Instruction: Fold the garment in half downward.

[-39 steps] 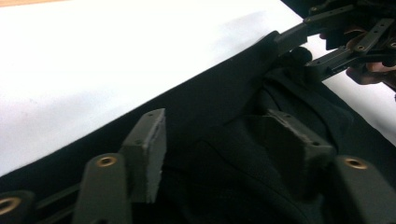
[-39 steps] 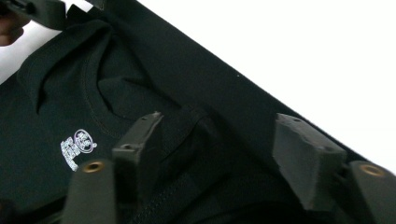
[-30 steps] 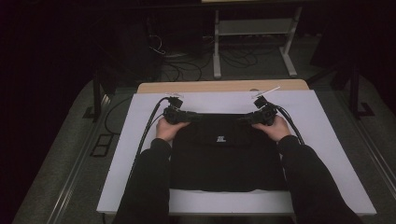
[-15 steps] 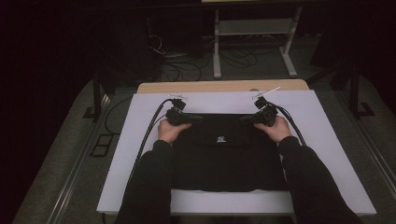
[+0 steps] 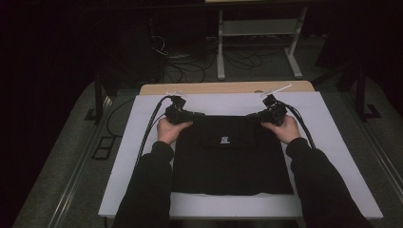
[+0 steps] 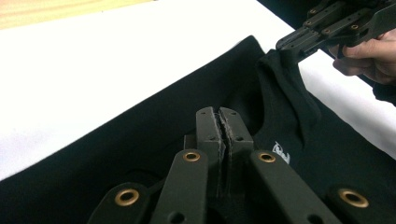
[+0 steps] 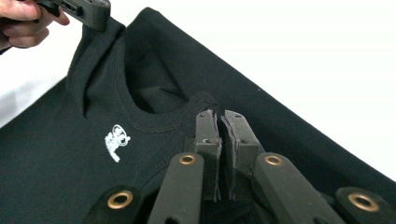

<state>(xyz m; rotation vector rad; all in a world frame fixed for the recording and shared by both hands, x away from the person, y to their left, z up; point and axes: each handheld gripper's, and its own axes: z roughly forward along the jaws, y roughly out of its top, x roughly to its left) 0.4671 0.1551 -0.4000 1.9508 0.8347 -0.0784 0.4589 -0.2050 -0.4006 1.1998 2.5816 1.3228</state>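
A black T-shirt (image 5: pixel 230 161) with a small white logo (image 5: pixel 225 140) lies folded on the white board (image 5: pixel 332 128). My left gripper (image 5: pixel 197 115) is shut on the shirt's far edge, left of the collar. My right gripper (image 5: pixel 252 117) is shut on the same edge, right of the collar. In the left gripper view the jaws (image 6: pixel 219 114) are pressed together over black cloth, and the right gripper (image 6: pixel 286 45) holds a raised fold. In the right gripper view the jaws (image 7: pixel 218 116) pinch the collar rim, and the left gripper (image 7: pixel 99 21) pulls the cloth up.
The white board rests on a wooden table (image 5: pixel 223 88) whose far strip shows. Cables (image 5: pixel 151 126) trail off the board's left side, and another cable (image 5: pixel 304 128) runs beside the right hand. A metal stand (image 5: pixel 256 33) and floor cables lie beyond the table.
Both grippers have closed on the shirt's far edge and risen a little, lifting the cloth at the collar. The hands have shifted slightly toward the far side.
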